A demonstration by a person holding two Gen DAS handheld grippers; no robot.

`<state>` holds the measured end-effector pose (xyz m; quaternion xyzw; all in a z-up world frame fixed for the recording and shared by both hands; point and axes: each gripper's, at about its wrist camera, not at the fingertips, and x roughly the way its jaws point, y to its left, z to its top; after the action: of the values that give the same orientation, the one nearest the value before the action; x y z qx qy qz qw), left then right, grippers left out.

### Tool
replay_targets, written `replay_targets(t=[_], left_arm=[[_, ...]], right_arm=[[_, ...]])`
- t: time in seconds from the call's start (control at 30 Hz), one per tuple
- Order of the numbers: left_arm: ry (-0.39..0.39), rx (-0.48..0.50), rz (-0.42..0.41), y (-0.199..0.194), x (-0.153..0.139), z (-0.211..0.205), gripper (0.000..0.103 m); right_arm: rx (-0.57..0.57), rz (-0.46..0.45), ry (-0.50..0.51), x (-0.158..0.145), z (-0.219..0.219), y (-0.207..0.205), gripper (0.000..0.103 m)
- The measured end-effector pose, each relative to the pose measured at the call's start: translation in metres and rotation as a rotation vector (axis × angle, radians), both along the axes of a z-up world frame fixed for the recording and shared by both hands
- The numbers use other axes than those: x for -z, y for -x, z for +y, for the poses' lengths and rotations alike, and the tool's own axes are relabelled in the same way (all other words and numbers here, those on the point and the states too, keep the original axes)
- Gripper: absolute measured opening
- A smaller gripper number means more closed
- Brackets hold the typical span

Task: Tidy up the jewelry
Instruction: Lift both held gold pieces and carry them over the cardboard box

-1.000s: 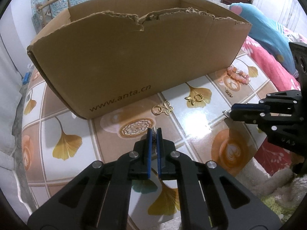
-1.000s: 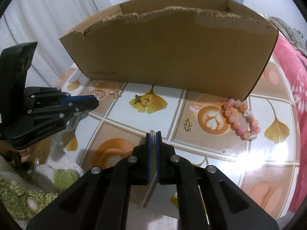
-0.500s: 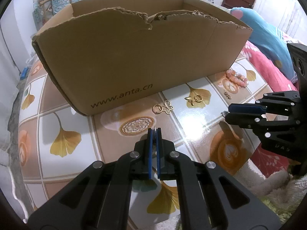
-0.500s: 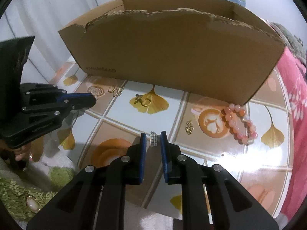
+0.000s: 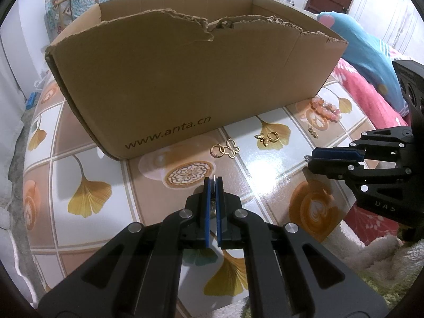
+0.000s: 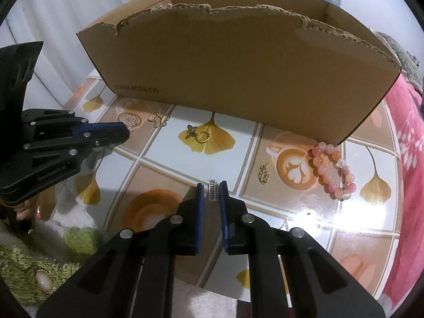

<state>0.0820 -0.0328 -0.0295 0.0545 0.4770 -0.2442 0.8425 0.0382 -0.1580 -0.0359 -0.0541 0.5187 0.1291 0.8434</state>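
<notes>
We see a small silver rectangular ladder-pattern charm [image 6: 213,190] between our right gripper [image 6: 212,194] fingers, its long axis running away from us toward the torn brown cardboard box [image 6: 238,66]. Those fingers are parted around it; a second ago they pinched it. Our left gripper [image 5: 212,185] is clamped on a thin silvery piece [image 5: 213,178]. Below lies a glossy tabletop printed with ginkgo leaves and latte art [image 6: 304,212], with pink bedding [image 6: 408,185] beside it.

Desk [image 6: 169,159]: glossy tile pattern, yellow ginkgo leaves, brown latte-art cups. Box [image 6: 238,66]: plain brown cardboard, dark lettering. Bracelet [image 6: 332,169]: pink and white beads. Earrings [image 5: 224,150]: gold. Claw pads [image 6: 224,212]: blue.
</notes>
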Motion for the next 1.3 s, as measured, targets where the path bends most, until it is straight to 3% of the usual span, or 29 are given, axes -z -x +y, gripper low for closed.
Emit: replay_targets(t=[0.5,0.93,1.3], left_arm=[[0.0,-0.001,-0.001,0.0,0.0,0.001,0.003],[-0.007,0.007,-0.014,0.001,-0.002,0.002,0.003],[0.003,0.019,-0.095,0.02,-0.035,0.003,0.003]], right_arm=[[0.025,0.001,-0.067,0.003,-0.009,-0.004,0.005],[0.022,-0.037,-0.082,-0.016,-0.025,0.007,0.005],[0.008,-0.136,-0.095,-0.051,-0.032,0.023,0.005]])
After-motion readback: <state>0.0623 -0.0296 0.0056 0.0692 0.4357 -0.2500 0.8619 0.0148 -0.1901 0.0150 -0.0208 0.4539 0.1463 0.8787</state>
